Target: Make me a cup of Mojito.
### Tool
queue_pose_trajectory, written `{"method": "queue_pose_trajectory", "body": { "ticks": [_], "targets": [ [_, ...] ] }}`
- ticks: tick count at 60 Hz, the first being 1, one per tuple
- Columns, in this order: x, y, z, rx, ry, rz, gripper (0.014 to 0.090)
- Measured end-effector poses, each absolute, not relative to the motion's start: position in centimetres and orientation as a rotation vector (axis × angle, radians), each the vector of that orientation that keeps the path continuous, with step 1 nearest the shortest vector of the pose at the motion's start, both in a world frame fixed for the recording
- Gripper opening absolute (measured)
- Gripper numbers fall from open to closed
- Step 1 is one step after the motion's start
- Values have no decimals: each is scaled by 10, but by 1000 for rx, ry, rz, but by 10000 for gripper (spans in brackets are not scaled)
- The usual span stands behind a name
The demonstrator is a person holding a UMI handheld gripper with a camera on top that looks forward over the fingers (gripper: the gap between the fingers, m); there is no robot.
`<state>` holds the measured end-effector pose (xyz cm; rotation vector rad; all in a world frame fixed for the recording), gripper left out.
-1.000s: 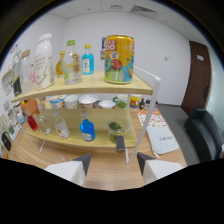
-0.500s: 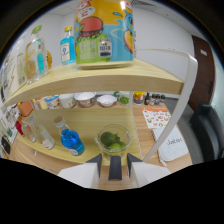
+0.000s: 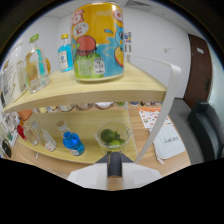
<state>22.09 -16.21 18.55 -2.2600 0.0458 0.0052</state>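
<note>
Clear bottles (image 3: 36,136) and a blue bottle (image 3: 73,143) are standing on the lower shelf (image 3: 95,156) to the left, a glass bowl of limes (image 3: 113,138) is sitting just ahead of the gripper (image 3: 114,172), whose finger spacing I cannot tell, while a big colourful can (image 3: 98,41) is looming on the upper shelf (image 3: 90,90) above.

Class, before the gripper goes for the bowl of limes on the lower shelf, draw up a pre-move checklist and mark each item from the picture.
1. Gripper lined up with the bowl of limes: ok.
2. Fingers open: ok.
3. Fingers around the bowl: not ok, it sits just ahead.
4. Blue bottle clear of the bowl: ok, apart.
5. Upper shelf above the approach: ok.
6. Bowl's grip firmness: cannot tell.
</note>
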Motion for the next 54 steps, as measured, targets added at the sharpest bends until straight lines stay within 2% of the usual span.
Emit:
{"method": "queue_pose_trajectory", "body": {
  "ticks": [14,30,41,54],
  "targets": [
    [199,-204,220,-2182,31,3,163],
    [143,-255,174,-2252,43,21,162],
    [118,-262,158,-2249,-31,-53,162],
    [122,-254,165,-2148,-321,-425,162]
  ]
}}
